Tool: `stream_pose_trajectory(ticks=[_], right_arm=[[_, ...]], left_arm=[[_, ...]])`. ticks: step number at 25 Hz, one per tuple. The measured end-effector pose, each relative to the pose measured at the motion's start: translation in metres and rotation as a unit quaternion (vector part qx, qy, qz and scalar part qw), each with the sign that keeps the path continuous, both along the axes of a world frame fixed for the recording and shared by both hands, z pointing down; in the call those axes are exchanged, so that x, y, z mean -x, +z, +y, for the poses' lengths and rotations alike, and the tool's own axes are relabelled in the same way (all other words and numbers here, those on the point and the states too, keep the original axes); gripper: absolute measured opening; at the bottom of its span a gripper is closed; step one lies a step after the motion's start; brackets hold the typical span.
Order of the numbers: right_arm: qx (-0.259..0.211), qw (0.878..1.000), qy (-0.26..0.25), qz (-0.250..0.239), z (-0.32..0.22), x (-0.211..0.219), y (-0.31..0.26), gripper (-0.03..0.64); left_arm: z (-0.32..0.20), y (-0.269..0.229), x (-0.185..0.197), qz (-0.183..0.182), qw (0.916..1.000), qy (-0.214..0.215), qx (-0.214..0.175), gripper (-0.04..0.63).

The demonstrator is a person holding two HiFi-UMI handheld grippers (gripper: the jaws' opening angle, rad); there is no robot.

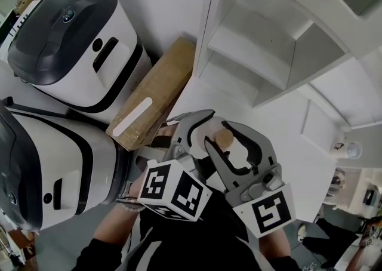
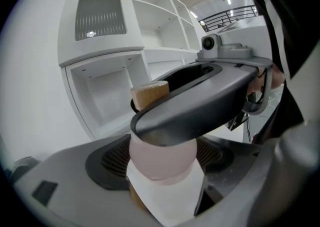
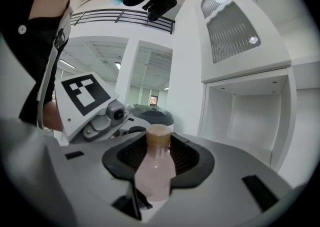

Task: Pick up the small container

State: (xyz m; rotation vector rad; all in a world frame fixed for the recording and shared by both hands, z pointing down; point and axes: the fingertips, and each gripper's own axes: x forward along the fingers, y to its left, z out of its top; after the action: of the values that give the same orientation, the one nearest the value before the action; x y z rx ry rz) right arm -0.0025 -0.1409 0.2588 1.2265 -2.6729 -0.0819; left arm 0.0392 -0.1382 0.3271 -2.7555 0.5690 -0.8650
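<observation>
Pickup step, lift under way. The small container (image 3: pixel 155 168) looks clear of any surface, up in front of the white shelf unit (image 1: pixel 268 43). Right gripper (image 1: pixel 237 144) fingers are clenched on its body. Left gripper (image 1: pixel 192 128) fingers look clamped on it too, set wide round the fat lower part. Next move: raise both at one pace, or the bottle twists out. Container is translucent pink plastic with a round belly, narrow neck, tan wood-look cap (image 3: pixel 159 136) and white label (image 2: pixel 170 201). Finger pads (image 3: pixel 187 157) are black and ribbed.
</observation>
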Motion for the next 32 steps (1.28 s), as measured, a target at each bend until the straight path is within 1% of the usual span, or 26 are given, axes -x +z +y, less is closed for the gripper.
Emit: stream_pose_trajectory(ticks=[13,32], right_arm=[[-0.009,1.0,-0.006,0.014,0.011,0.01,-0.007,0.147],[0.0,1.0,-0.01,0.023,0.018,0.011,0.001,0.147]], left_arm=[[0.01,-0.009,0.008,0.009,0.9999,-0.008,0.001,0.396],[0.018,-0.001,0.008,0.005,0.9999,-0.002,0.009,0.396]])
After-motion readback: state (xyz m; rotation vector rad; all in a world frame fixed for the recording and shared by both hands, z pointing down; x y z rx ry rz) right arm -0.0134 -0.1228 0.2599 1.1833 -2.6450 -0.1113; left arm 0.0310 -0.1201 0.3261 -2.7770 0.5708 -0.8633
